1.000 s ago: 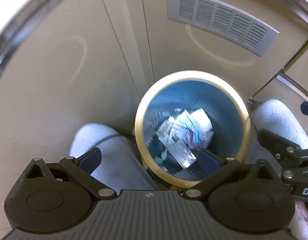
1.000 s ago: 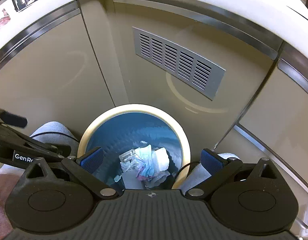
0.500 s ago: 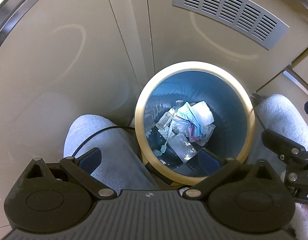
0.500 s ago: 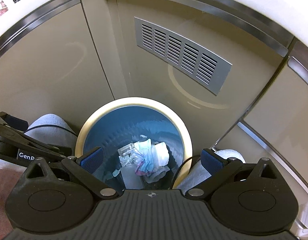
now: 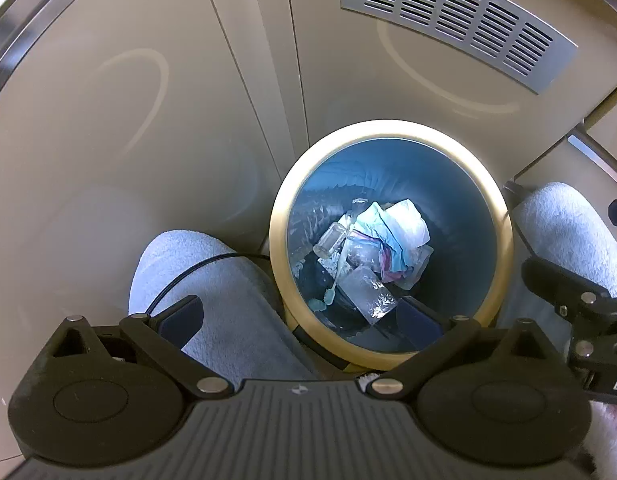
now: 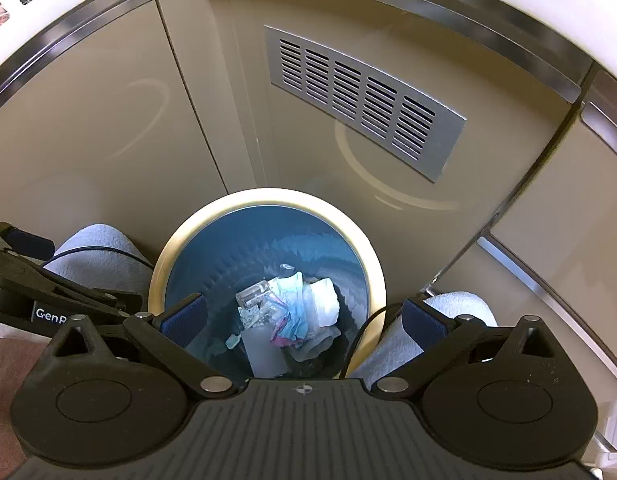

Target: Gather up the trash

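Observation:
A round bin with a cream rim and a blue liner stands on the floor against a beige cabinet. At its bottom lies trash: crumpled white and blue tissue, clear plastic wrappers, a small clear bottle and a toothbrush. My left gripper hovers open above the bin's near-left side, with nothing between its fingers. Open and empty too, my right gripper hangs over the bin's near side. The right gripper's black body shows at the right edge of the left wrist view.
A person's slippers in pale grey terry flank the bin left and right, with a black cable across the left one. Behind the bin is a beige cabinet front with a metal vent grille.
Both grippers have risen a little and tilted, so the bin sits lower in each view. Both stay open, and the trash in the bin has not moved.

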{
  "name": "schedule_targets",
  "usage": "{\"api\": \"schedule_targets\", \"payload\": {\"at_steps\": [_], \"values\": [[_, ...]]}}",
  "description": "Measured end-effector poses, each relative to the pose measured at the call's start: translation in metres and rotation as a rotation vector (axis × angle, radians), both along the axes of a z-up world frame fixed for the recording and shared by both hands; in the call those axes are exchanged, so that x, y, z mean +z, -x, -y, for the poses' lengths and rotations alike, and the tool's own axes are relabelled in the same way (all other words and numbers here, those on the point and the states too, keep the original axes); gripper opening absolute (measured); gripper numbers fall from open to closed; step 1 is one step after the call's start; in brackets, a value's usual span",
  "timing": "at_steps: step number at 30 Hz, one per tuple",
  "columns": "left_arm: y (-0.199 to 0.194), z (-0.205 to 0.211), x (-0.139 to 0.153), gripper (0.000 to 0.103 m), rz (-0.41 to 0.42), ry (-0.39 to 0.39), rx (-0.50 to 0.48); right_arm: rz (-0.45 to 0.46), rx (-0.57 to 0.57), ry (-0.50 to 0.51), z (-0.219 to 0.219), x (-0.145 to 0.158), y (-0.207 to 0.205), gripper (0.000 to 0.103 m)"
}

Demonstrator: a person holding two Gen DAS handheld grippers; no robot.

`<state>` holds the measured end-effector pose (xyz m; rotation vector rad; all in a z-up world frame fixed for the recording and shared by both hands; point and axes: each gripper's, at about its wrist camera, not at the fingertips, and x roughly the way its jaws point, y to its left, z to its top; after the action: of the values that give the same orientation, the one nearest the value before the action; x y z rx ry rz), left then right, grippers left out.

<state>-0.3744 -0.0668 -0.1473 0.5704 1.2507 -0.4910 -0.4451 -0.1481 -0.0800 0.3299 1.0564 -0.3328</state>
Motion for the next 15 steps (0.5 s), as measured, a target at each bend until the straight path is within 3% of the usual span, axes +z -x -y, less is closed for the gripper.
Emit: {"api": "schedule_targets", "payload": {"at_steps": [15], "values": [[0.0001, -0.0007, 0.0013, 0.103, 0.007, -0.006, -0.007, 0.003, -0.002, 0.000, -0.0002, 0.0007, 0.0007, 0.103]]}}
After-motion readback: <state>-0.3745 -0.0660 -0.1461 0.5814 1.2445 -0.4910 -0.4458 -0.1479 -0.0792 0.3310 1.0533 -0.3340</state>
